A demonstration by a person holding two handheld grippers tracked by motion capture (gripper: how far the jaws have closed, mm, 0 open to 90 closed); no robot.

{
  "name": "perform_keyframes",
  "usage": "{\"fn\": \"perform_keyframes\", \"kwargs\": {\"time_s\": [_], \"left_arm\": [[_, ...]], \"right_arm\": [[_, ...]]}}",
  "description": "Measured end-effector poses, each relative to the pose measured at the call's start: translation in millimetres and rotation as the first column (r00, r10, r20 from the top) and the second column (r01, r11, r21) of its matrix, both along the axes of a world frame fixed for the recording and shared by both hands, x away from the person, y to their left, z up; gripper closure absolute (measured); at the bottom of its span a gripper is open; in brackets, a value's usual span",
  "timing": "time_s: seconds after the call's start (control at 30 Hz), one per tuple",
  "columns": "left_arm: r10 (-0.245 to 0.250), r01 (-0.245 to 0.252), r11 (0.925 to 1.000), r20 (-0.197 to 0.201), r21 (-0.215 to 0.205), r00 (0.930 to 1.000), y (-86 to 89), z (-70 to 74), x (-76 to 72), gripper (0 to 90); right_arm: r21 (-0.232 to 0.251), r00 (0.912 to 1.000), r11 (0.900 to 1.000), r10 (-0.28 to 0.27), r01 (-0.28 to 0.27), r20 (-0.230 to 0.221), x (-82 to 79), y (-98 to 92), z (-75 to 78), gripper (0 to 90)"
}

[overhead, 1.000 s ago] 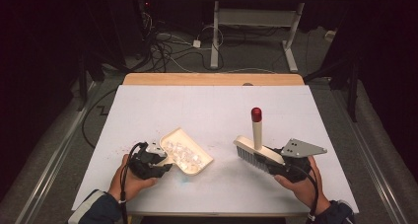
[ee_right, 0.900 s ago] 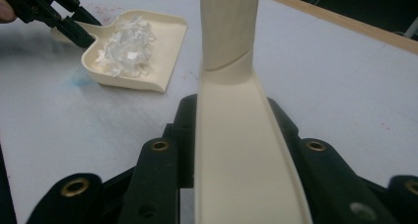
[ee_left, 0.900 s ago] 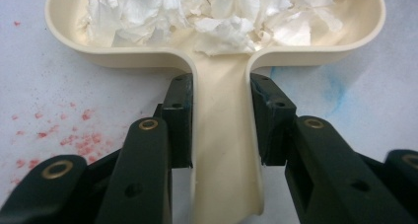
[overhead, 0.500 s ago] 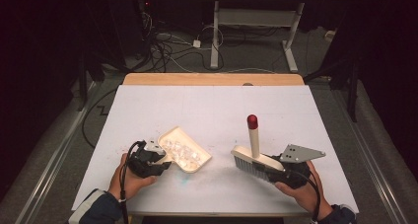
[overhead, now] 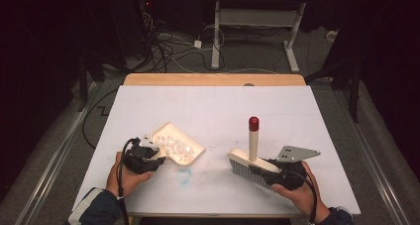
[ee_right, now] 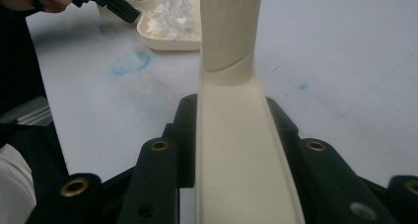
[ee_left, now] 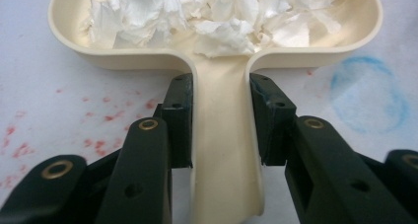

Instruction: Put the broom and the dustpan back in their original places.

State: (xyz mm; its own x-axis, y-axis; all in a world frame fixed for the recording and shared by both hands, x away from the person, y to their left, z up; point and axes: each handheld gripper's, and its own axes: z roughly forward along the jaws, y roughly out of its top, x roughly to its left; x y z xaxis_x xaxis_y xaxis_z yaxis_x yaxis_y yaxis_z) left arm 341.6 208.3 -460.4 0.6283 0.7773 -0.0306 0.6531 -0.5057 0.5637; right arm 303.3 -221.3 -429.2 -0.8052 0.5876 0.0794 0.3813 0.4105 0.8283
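A cream dustpan [overhead: 184, 152] lies flat on the white table [overhead: 213, 111], holding crumpled white paper scraps [ee_left: 222, 17]. My left gripper [ee_left: 220, 115] is shut on its flat handle [ee_left: 224, 174], one jaw on each side. In the high view that left gripper [overhead: 148, 155] sits at the pan's near-left end. A cream hand brush [overhead: 246, 166] rests bristles down right of centre, its handle [overhead: 253, 143] standing up with a red tip [overhead: 254, 122]. The right gripper [ee_right: 236, 135] is shut on the brush's body; it shows as right gripper [overhead: 277, 173] in the high view.
A blue smudge [overhead: 184, 174] marks the table between pan and brush, and red specks [ee_left: 103, 115] lie left of the pan's handle. A wooden strip [overhead: 213, 79] runs along the far edge. Cables [overhead: 168, 41] and a desk frame [overhead: 257, 17] stand on the floor beyond.
The right gripper has drawn the brush a little nearer the table's front edge and slightly left. The left gripper and dustpan have barely shifted.
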Motion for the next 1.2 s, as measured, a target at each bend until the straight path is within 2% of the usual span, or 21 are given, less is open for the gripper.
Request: {"fn": "perform_keyframes", "kwargs": {"time_s": [0.23,0.33,0.43,0.53,0.6,0.67,0.77,0.87,0.97,1.07,1.2], "left_arm": [[0.086,-0.086,0.9963,0.013,-0.005,0.9962,16.6,-1.1,4.1,63.2],[0.122,-0.122,0.9925,0.022,-0.005,0.9923,23.9,-1.3,7.7,63.2],[0.169,-0.169,0.9855,0.024,-0.017,0.9853,30.3,-2.4,13.1,63.2],[0.211,-0.21,0.9775,0.028,-0.017,0.9772,33.8,-3.6,18.7,63.2],[0.236,-0.236,0.9716,0.03,-0.021,0.9713,35.2,-4.6,22.3,63.2],[0.264,-0.263,0.9643,0.035,-0.026,0.9638,36.6,-5.5,25.9,63.2],[0.297,-0.296,0.9544,0.035,-0.038,0.9541,37.5,-8.3,31.1,63.2],[0.317,-0.316,0.9479,0.032,-0.044,0.9479,36.5,-10.3,35.6,63.1],[0.33,-0.329,0.9435,0.032,-0.041,0.9434,32.9,-11.1,39.0,63.1],[0.35,-0.349,0.936,0.02,-0.047,0.9365,28.1,-12.3,42.6,63.1],[0.358,-0.357,0.9332,0.014,-0.044,0.9338,18.7,-13.8,48.1,63.0]], "right_arm": [[0.01,0.9984,0.999,-0.053,0.053,-0.021,11.6,-10.5,5.3,67.5],[0.032,0.9985,0.998,-0.044,0.045,-0.032,11.8,-14.1,10.5,67.5],[0.032,0.9985,0.999,-0.031,0.032,-0.044,9.2,-14.8,15.7,67.4],[0.054,0.9964,0.998,-0.007,0.012,-0.085,7.0,-15.3,18.8,67.4],[0.047,0.9942,0.999,-0.005,0.01,-0.107,5.7,-14.5,20.6,67.4],[0.046,0.9902,0.999,-0.01,0.016,-0.139,5.5,-14.2,21.6,67.4],[0.07,0.9822,0.998,0.002,0.011,-0.188,8.6,-16.0,20.4,67.4],[0.043,0.9766,0.999,-0.019,0.029,-0.214,13.6,-17.1,17.6,67.4],[0.007,0.966,0.999,-0.042,0.045,-0.255,25.3,-21.4,15.4,67.3],[-0.063,0.964,0.997,-0.066,0.052,-0.258,39.2,-26.2,16.5,66.1],[-0.075,0.9525,0.996,-0.069,0.048,-0.297,60.0,-33.7,14.3,63.0]]}}
